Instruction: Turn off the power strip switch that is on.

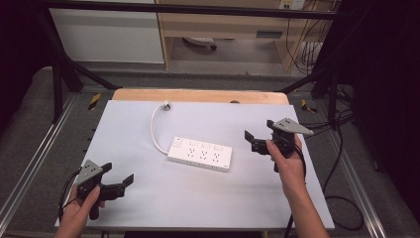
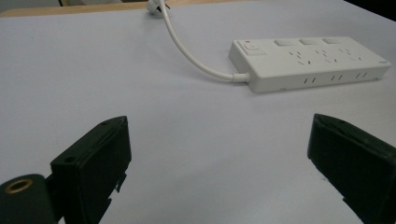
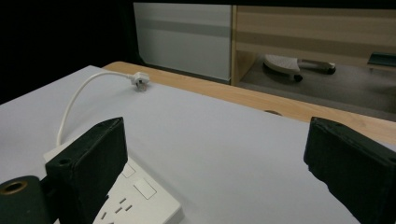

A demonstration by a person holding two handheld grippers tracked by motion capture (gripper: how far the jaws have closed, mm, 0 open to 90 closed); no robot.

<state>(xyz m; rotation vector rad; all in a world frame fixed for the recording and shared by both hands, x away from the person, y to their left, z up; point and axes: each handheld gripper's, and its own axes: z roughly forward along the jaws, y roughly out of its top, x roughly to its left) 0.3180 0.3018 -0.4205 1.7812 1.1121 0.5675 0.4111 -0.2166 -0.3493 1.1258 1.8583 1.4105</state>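
The power strip [image 1: 200, 153] lies flat near the middle of the pale table [image 1: 148, 198], a little toward the right and tilted so that its right end sits slightly nearer. Its sockets and switches face up, and the red-marked switch is at its left end.

At the near left corner of the table, the left gripper [image 1: 120, 179] is held in the person's left hand [image 1: 79, 210]. Its jaws are spread wide with nothing between them, and they point right toward the strip, well apart from it. In the left gripper view the strip [image 2: 308, 60] lies far ahead of the two black jaws, to the right.

From the strip's left end a white cord [image 1: 157, 129] curves away to the far side and ends in a plug [image 1: 167, 104] at the table's far edge, close to the wooden strip [image 1: 198, 95] there.

To the right of the power strip, the right gripper [image 1: 257, 134] sits in the person's right hand [image 1: 287, 161], lifted above the table. Its jaws are released and empty, pointing left toward the strip's right end, near it but not touching. In the right gripper view the strip [image 3: 140, 196] shows low, partly behind the left jaw.
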